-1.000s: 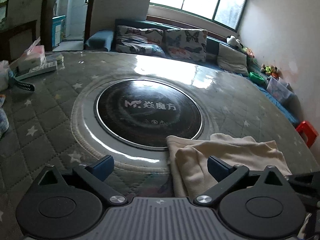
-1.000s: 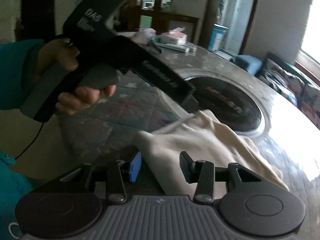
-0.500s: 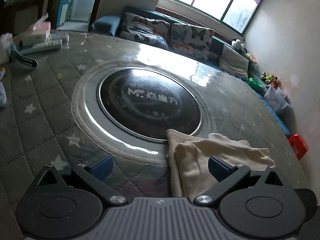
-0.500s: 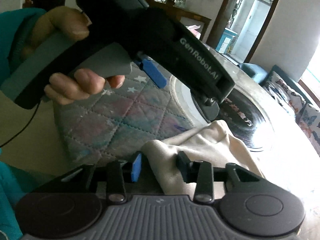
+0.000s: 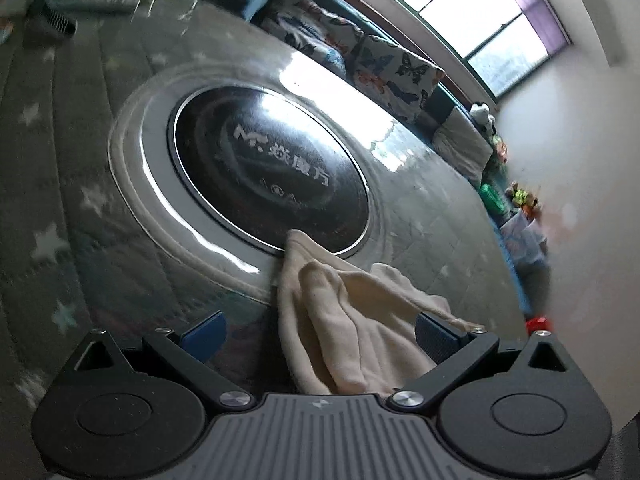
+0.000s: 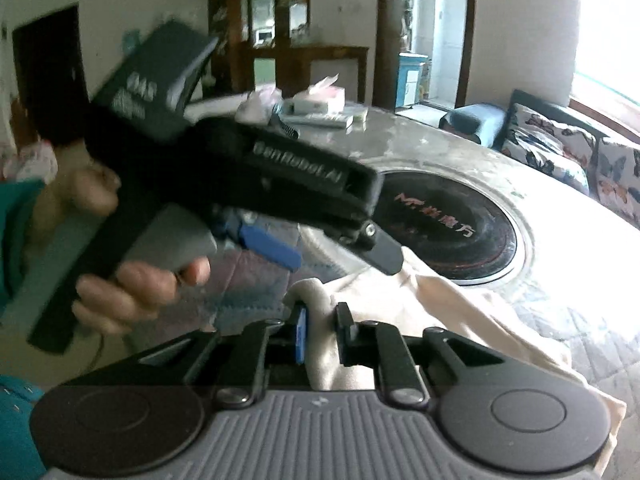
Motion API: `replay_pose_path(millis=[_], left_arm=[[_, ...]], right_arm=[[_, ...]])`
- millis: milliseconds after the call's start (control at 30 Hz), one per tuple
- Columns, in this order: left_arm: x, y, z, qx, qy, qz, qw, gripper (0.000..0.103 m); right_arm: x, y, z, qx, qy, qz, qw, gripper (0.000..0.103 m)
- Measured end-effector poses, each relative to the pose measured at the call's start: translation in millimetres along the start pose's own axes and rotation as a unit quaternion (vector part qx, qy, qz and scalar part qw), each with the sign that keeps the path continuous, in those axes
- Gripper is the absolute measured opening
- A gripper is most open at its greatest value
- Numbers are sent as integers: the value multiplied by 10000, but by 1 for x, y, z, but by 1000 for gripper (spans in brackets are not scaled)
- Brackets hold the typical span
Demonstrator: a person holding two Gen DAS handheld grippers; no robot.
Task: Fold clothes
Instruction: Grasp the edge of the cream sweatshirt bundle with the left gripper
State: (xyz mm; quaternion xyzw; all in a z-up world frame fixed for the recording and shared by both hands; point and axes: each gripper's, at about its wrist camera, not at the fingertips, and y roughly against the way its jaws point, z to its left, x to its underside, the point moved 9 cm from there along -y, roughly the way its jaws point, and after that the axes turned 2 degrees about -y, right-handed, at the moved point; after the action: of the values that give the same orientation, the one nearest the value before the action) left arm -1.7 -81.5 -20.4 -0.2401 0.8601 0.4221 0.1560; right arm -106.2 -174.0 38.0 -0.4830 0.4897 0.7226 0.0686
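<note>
Compared with the frame one second earlier, the right gripper (image 6: 322,332) has just been closing its jaws, and a raised fold of the cream garment (image 6: 460,320) now sits pinched between the blue pad and the black pad, where the cloth previously lay loose between them. Over the same interval the left wrist view has rolled, so that the table (image 5: 48,152) and the window (image 5: 492,16) now appear tilted. The left gripper (image 5: 320,332) stands with its jaws wide apart; the garment (image 5: 344,320) lies between its fingers (image 5: 204,334) without contact from either pad. The garment rests crumpled on the near part of the round quilted table, with one corner reaching the rim of the dark glass disc (image 5: 264,168) set in the centre of the table. In the right wrist view, the person's left hand (image 6: 140,280) grips the handle of the left gripper (image 6: 340,248), which points down toward the cloth, its black finger (image 6: 384,252) just over the garment's edge. A teal sleeve (image 6: 16,220) shows at the left edge. Tissue packs (image 6: 320,98) lie on the far side of the table. A sofa with butterfly cushions (image 5: 396,72) stands beyond the table under the window.
</note>
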Motion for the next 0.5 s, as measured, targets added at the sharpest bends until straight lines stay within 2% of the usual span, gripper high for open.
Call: replay_pose_path(millis=[67,333,400,433,500], left_arm=[[3,-3,-4,86,100,56,9999,98],[11,-17,-8,225,541,264,9979,70],[12,-19,-7,252,621,317,9972,49],[13,-21,-6,256,658,350,9969,45],[14,-24,-3,259,693,399,9965,30]], right_arm=[[-1,5,-5,-16,-91,-69,9999,13],[0,18,-11,-69,-224,-225,9995,13],[1,18,-10,-93,-212,-212,9995,13],[3,18,-9,-99,-196,-203,9996,13],[5,18,-6,-115,-160,-185,9996,13]])
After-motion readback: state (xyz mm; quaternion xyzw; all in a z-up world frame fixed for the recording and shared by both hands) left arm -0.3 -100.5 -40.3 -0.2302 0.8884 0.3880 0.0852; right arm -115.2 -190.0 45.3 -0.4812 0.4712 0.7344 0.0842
